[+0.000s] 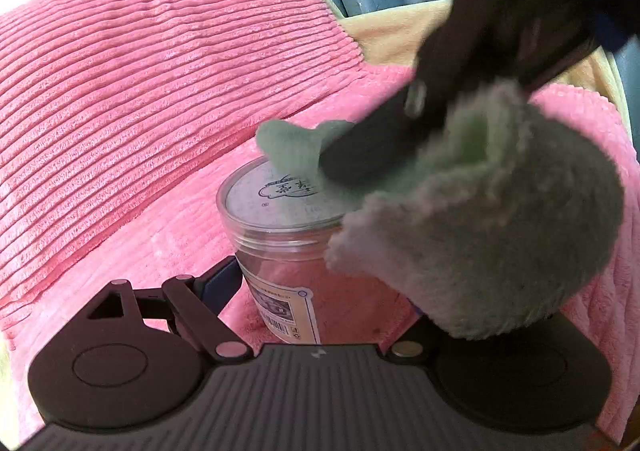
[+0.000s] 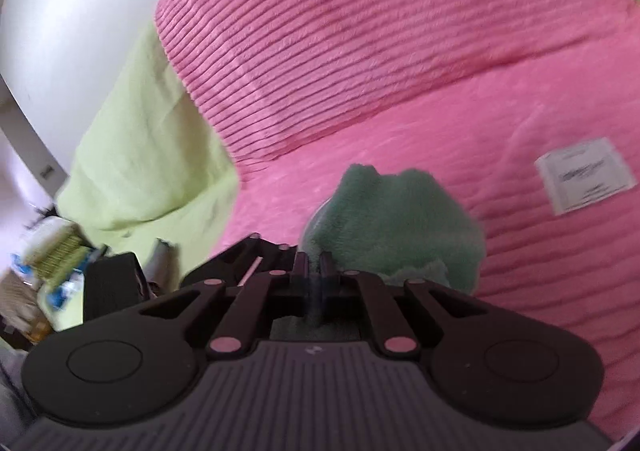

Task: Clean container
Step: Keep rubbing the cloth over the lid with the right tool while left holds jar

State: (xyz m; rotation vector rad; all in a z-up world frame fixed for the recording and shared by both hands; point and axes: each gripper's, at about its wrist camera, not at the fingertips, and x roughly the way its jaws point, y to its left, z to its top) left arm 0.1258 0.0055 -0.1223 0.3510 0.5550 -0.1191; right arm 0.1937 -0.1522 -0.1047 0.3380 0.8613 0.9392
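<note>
Container point(image 1: 280, 247), a clear plastic jar with a printed lid and a barcoded label on its side, stands upright at lower centre of the left wrist view, on a pink ribbed blanket point(image 1: 168, 211). The left gripper point(image 1: 320, 291) has its fingers closed against the jar's sides; only the dark left finger point(image 1: 222, 283) shows, the right one hidden behind cloth. A green fluffy cloth point(image 1: 480, 235) fills the right middle of that frame, one corner lying on the lid. The right gripper point(image 2: 315, 267) comes in from the upper right there, dark and blurred. In the right wrist view its fingers are pressed together on the cloth, which bunches just beyond them at centre. A pink ribbed cushion point(image 2: 360, 31) rises behind, a lime-green sheet point(image 2: 148, 155) lies at left, and a white label point(image 2: 586, 175) sits on the blanket at right.
</note>
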